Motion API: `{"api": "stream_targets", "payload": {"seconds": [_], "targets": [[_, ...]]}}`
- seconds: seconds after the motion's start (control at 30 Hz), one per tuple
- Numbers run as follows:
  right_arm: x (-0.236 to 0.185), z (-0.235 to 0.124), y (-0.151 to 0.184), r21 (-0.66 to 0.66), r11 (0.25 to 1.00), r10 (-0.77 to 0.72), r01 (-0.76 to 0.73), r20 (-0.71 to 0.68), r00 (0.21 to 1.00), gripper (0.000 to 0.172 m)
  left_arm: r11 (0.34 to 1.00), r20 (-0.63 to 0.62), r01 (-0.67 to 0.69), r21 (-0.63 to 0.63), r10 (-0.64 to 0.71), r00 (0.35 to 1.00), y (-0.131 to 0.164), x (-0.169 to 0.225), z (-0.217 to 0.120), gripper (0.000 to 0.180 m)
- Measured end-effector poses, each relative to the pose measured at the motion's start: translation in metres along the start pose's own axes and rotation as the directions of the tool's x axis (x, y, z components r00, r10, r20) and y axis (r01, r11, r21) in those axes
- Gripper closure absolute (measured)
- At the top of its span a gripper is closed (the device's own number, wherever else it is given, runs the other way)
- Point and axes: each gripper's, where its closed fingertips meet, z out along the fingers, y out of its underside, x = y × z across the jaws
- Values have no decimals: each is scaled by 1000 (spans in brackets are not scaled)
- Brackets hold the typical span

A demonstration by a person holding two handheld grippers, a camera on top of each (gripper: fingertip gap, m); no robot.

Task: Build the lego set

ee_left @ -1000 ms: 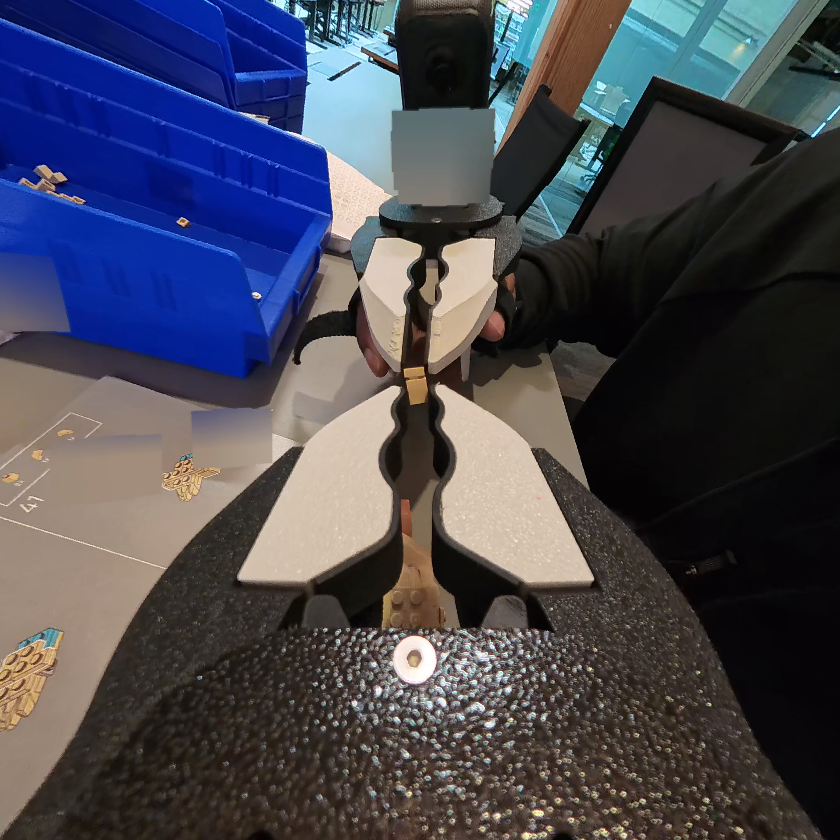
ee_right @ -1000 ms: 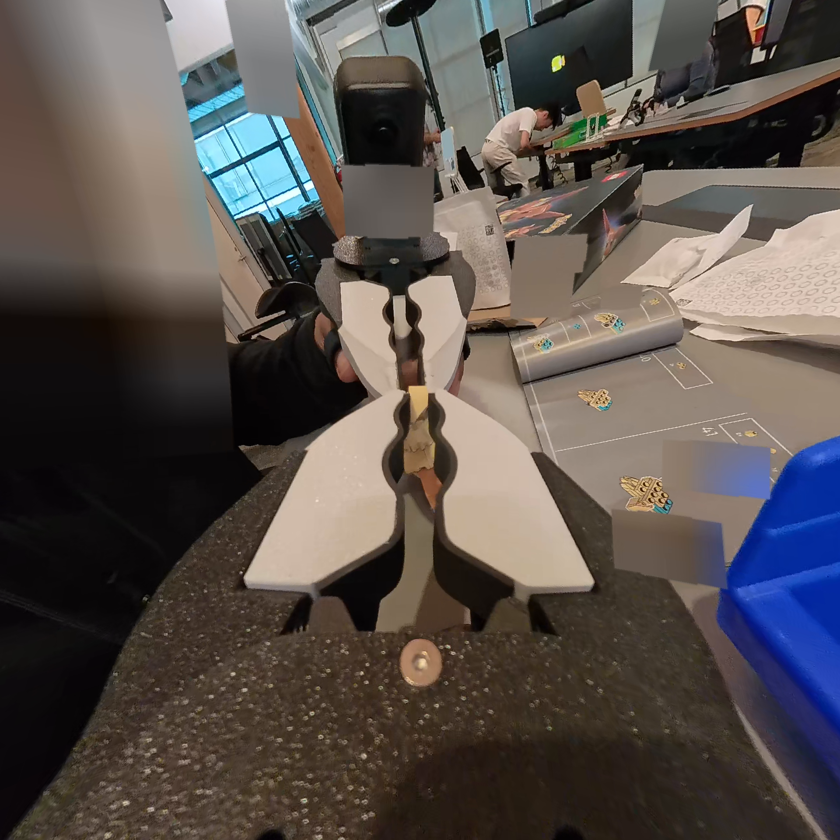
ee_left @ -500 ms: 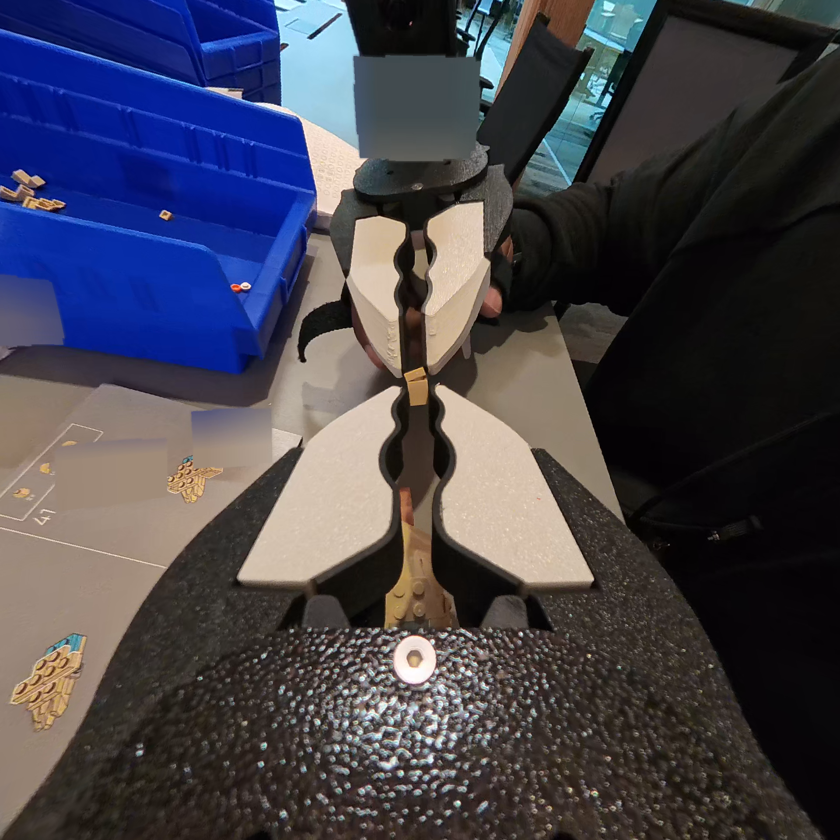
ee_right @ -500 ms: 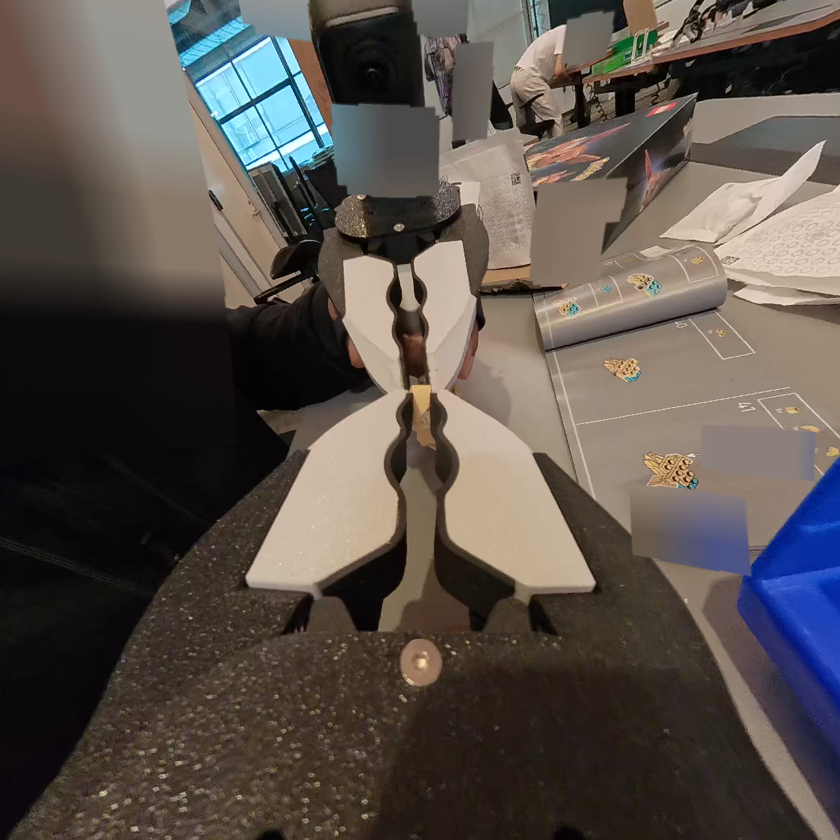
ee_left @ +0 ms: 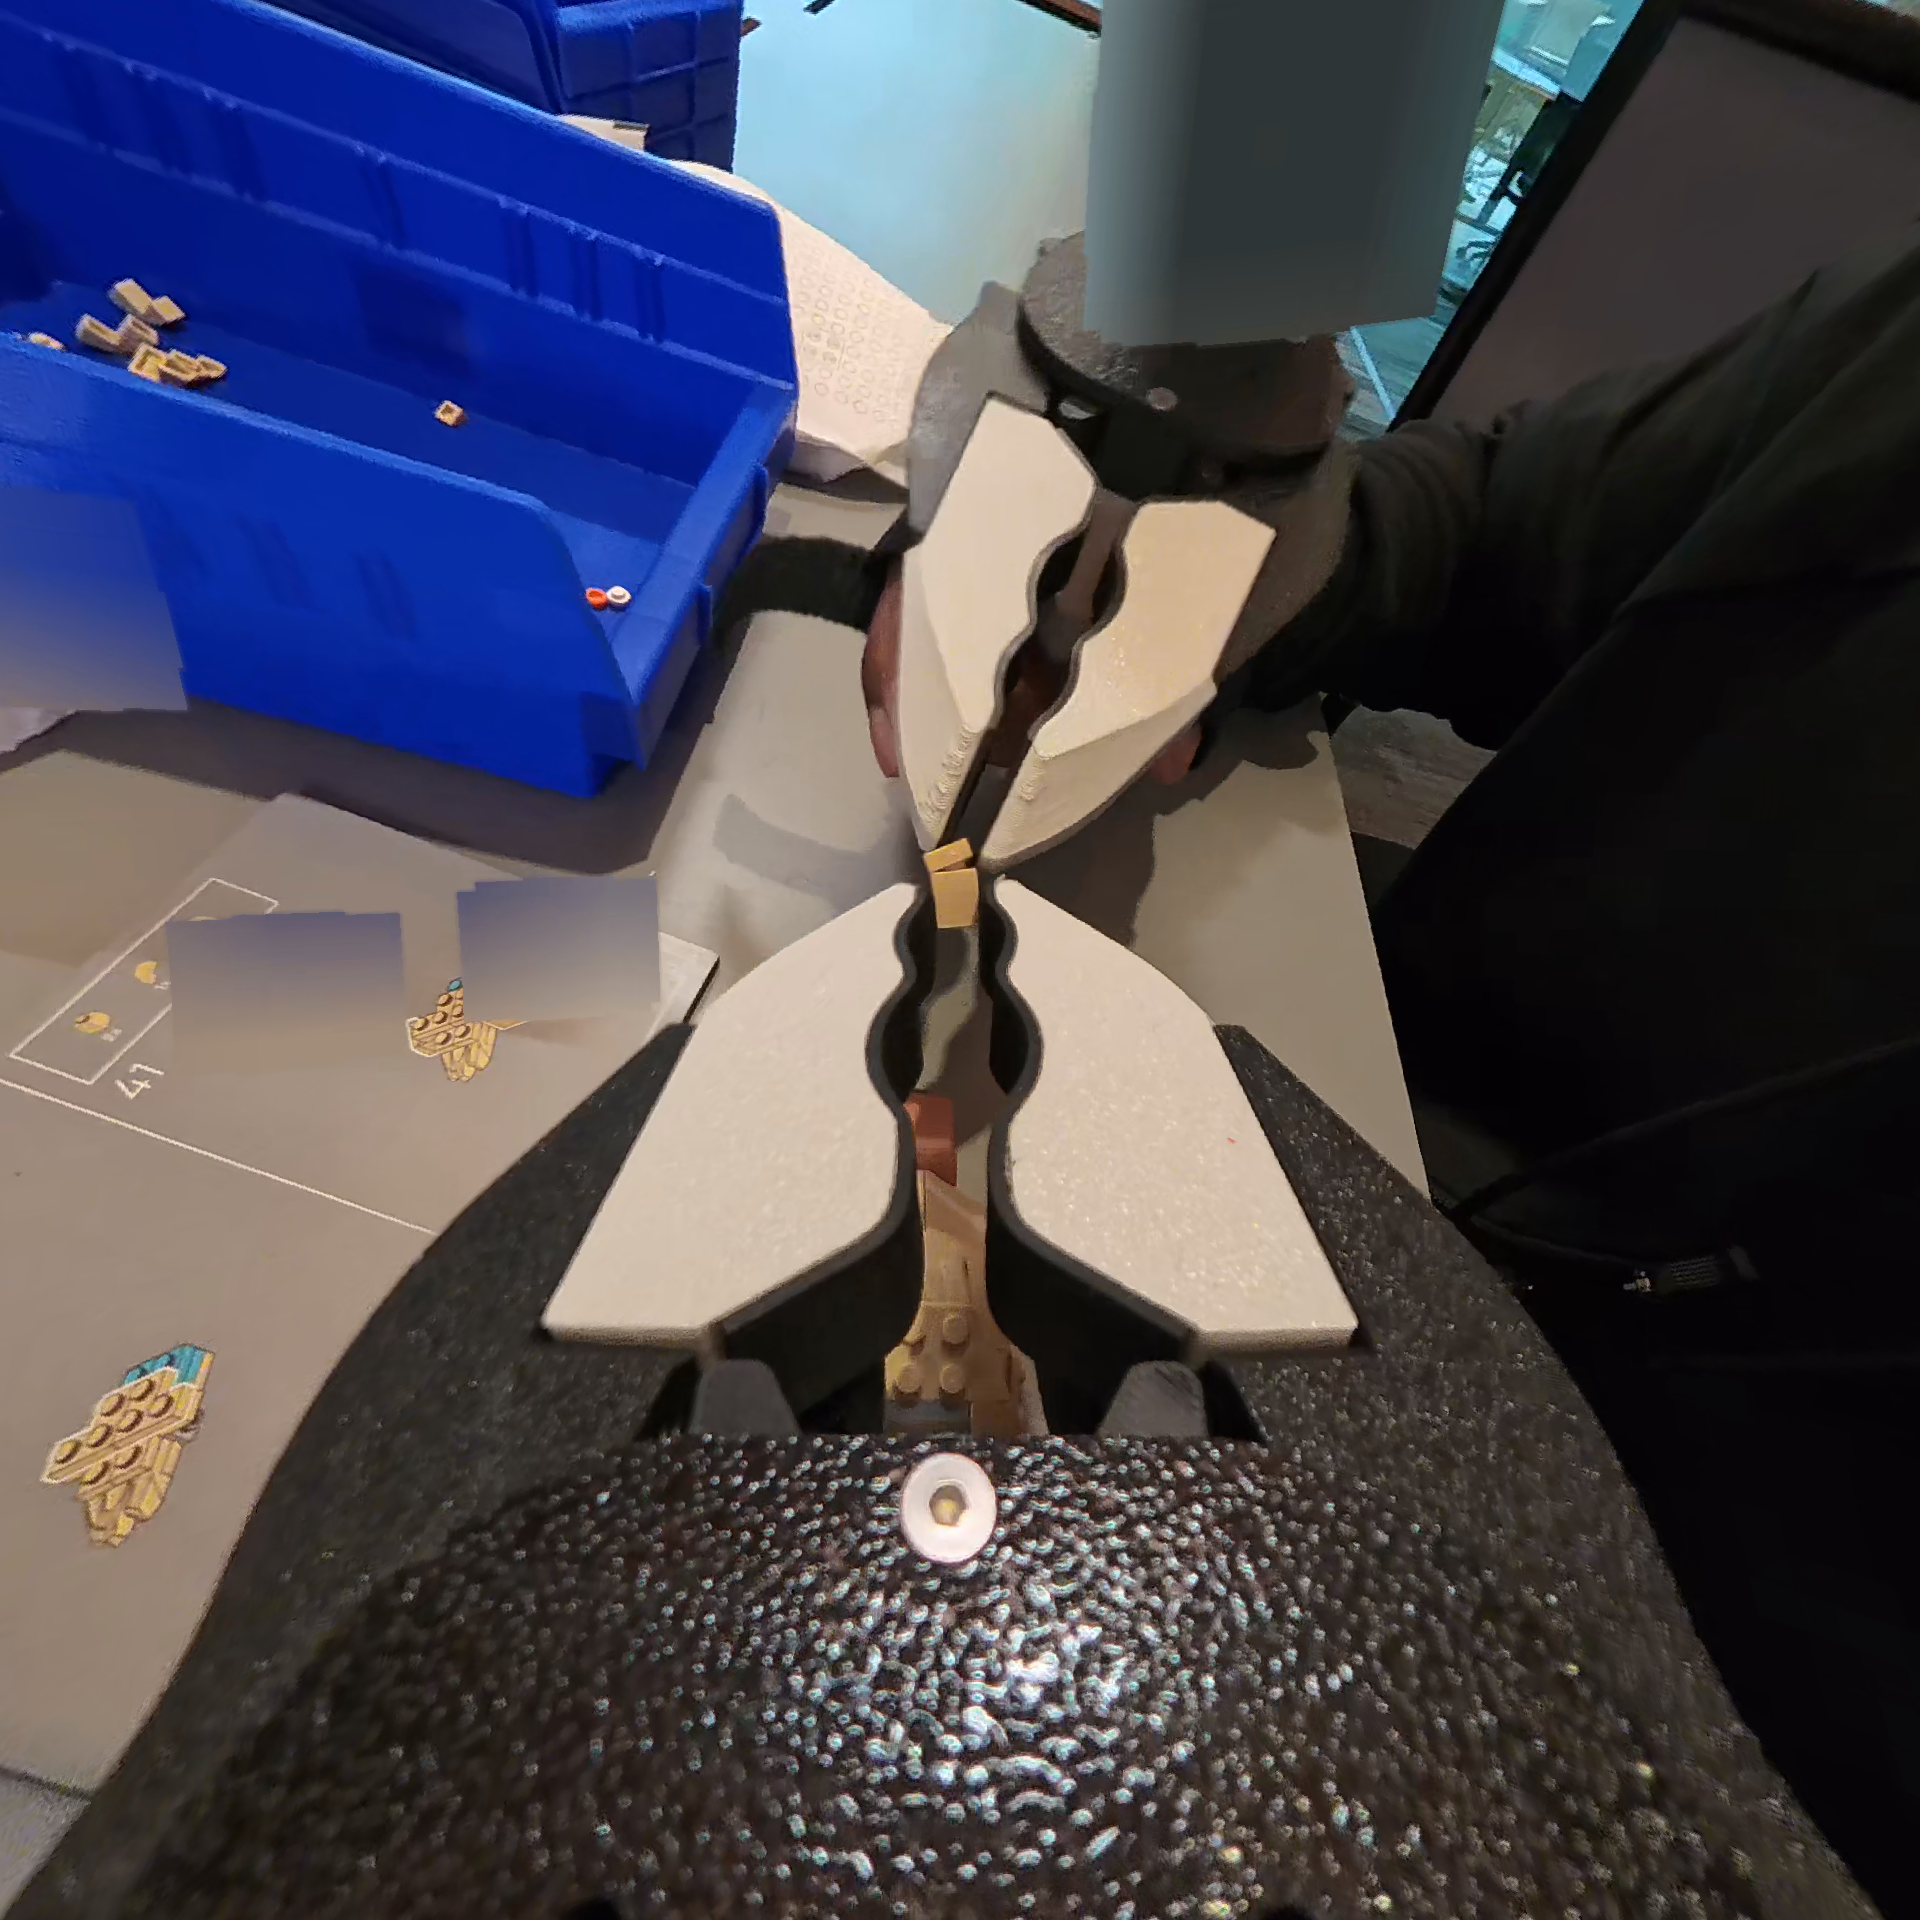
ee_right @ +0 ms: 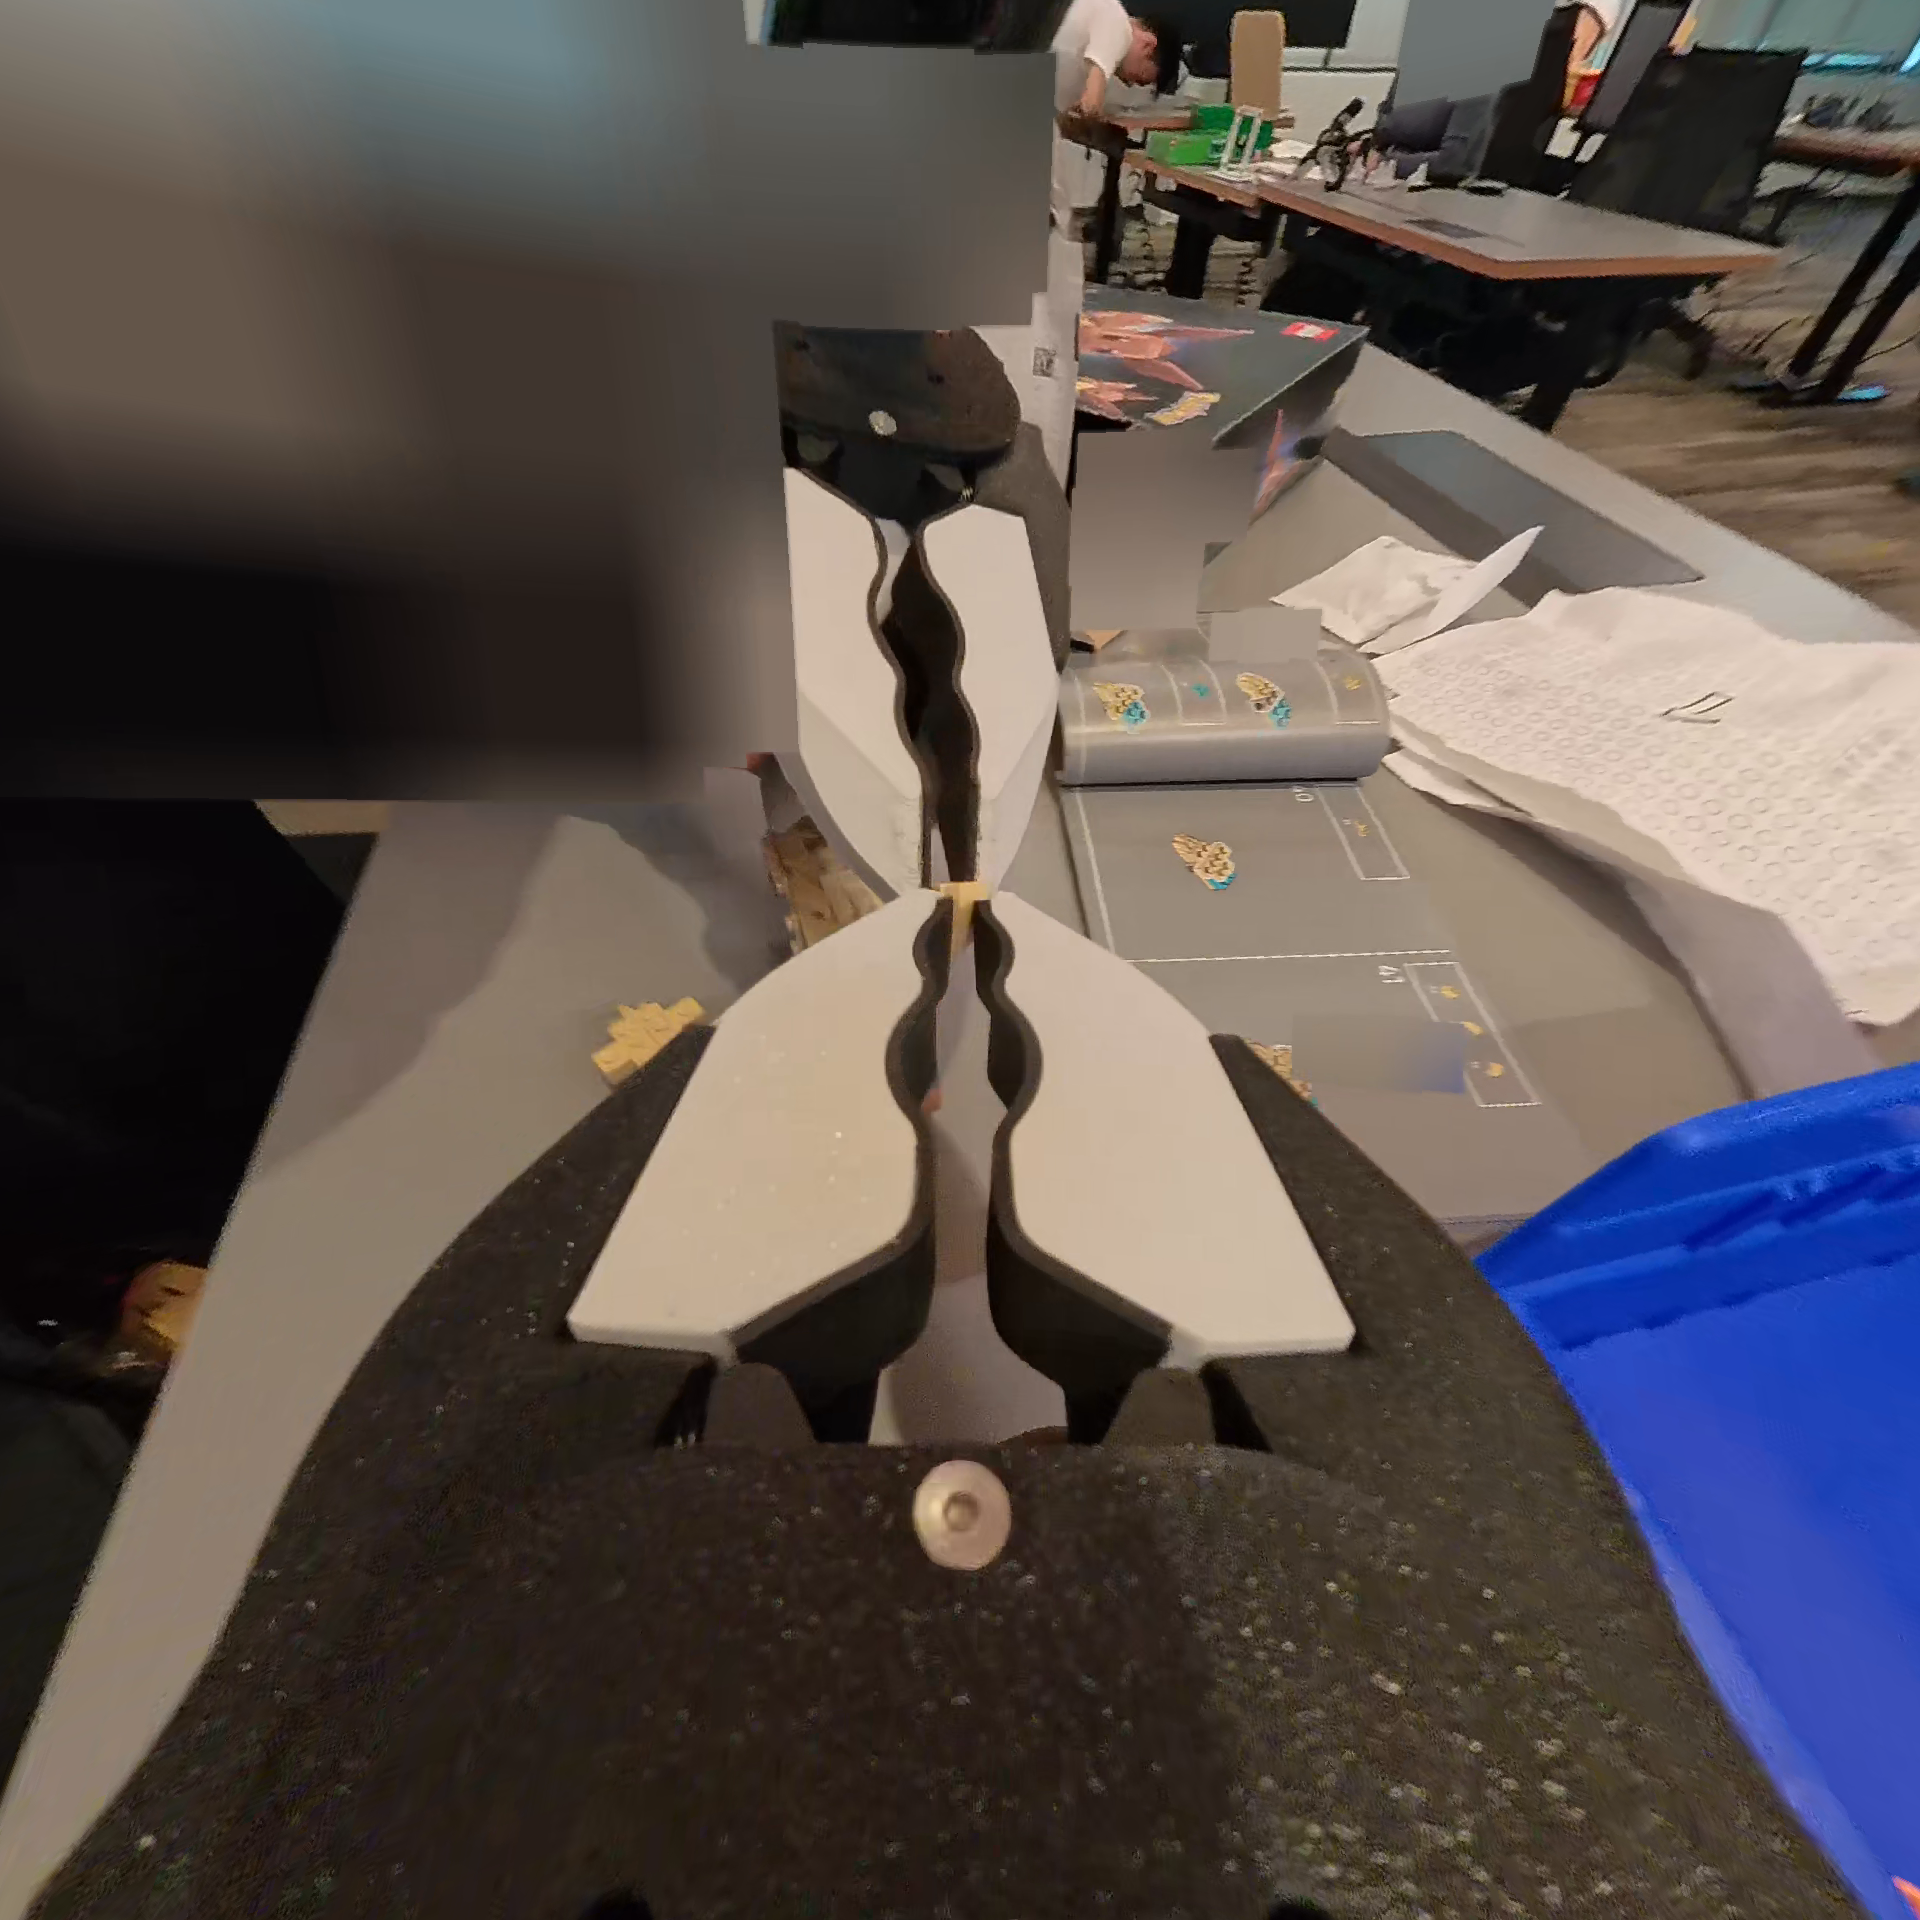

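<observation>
Two grippers are held tip to tip over a grey worktop (ee_left: 790,727).

Left gripper (ee_left: 954,906): fingers are nearly together, clamped on a small tan brick piece (ee_left: 954,896) right at the tips. A larger tan studded assembly (ee_left: 951,1340) is seen lower down in the gap between the fingers, towards their base, with a brown part above it; whether it is gripped or just lies below cannot be told.

Right gripper (ee_right: 961,920): fingers are almost together, pinched on a small tan piece (ee_right: 964,902) at the very tips. In the left wrist view a second tan piece (ee_left: 948,856) is seen at the tips of the facing gripper, touching or just above the first one. The two pieces seem to be held at the extreme fingertips so that their faces stay free to meet.

A tan studded build (ee_right: 644,1034) lies on the worktop left of the right fingers. An open instruction booklet (ee_right: 1278,883) is spread beyond and right of them, probably kept in sight for reference. A blue bin (ee_left: 416,499) with a few loose tan bits stands left of the left fingers, within reach. White perforated paper bags (ee_right: 1662,748) lie far right.
</observation>
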Motion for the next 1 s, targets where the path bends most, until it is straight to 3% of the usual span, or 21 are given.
{"api": "stream_targets", "payload": {"seconds": [0.33,1.0], "targets": [[0,2,2,-75,969,-243,236,-117,963,167,999,-2,42,-8,-42,999,3,-1,1,173],[-5,-3,-1,-60,946,-322,318,-96,942,167,999,-67,53,13,-52,996,1,6,2,173]]}}
